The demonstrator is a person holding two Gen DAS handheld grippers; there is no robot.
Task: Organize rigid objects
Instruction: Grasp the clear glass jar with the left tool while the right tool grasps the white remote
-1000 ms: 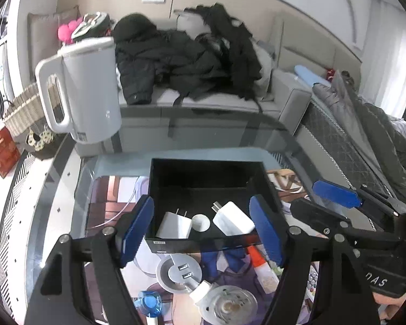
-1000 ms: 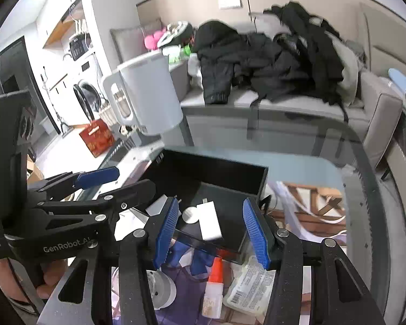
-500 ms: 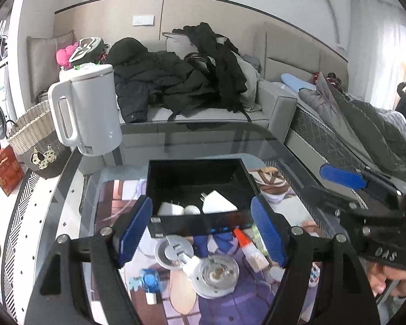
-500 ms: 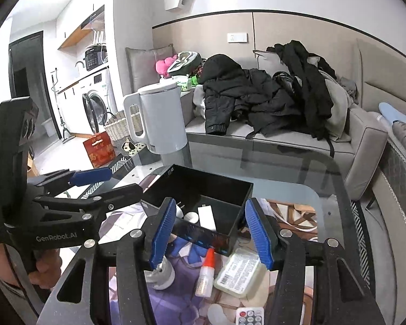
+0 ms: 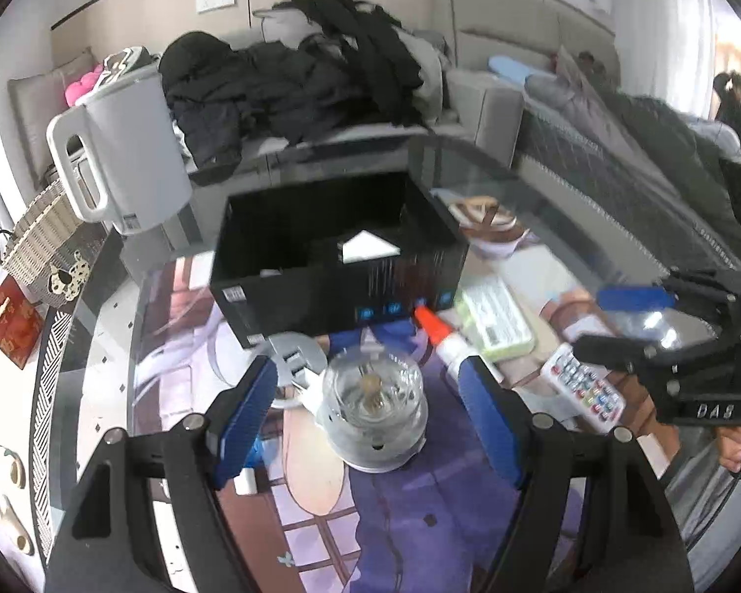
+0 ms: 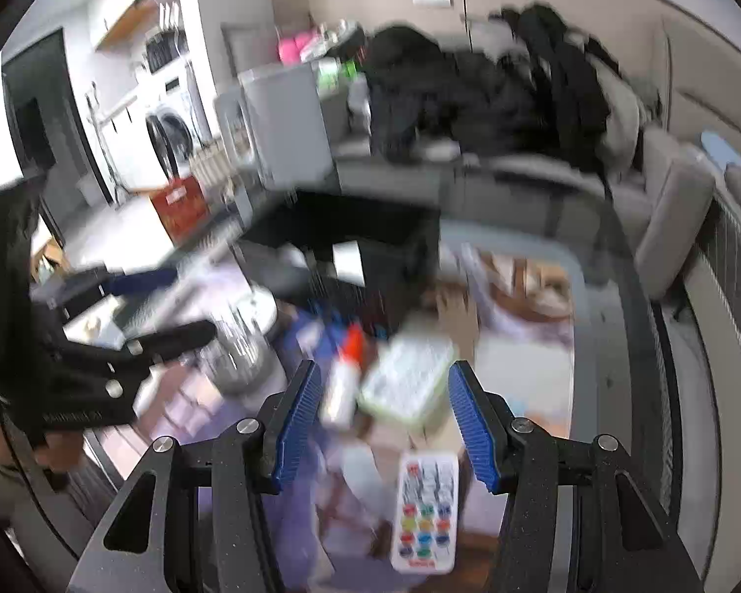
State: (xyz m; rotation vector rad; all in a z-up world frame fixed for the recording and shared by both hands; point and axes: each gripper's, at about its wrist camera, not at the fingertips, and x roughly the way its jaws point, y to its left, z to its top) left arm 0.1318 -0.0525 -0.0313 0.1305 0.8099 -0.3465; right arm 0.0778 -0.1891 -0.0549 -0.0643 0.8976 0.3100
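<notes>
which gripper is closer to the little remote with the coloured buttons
Right. The remote lies just below and between the right gripper fingers. The left gripper is open around the glass jar, with the remote off to its right side.

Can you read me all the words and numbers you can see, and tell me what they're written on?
"DAS": white letters on the black body of the right gripper, seen from the left wrist view; it may be part of a longer word.
White print on the left gripper: too blurred to read.
Label on the green-edged flat case: too small to read.
Stickers on the black box and the white kettle: too small to read.
Remote control: coloured buttons, no readable writing.
</notes>
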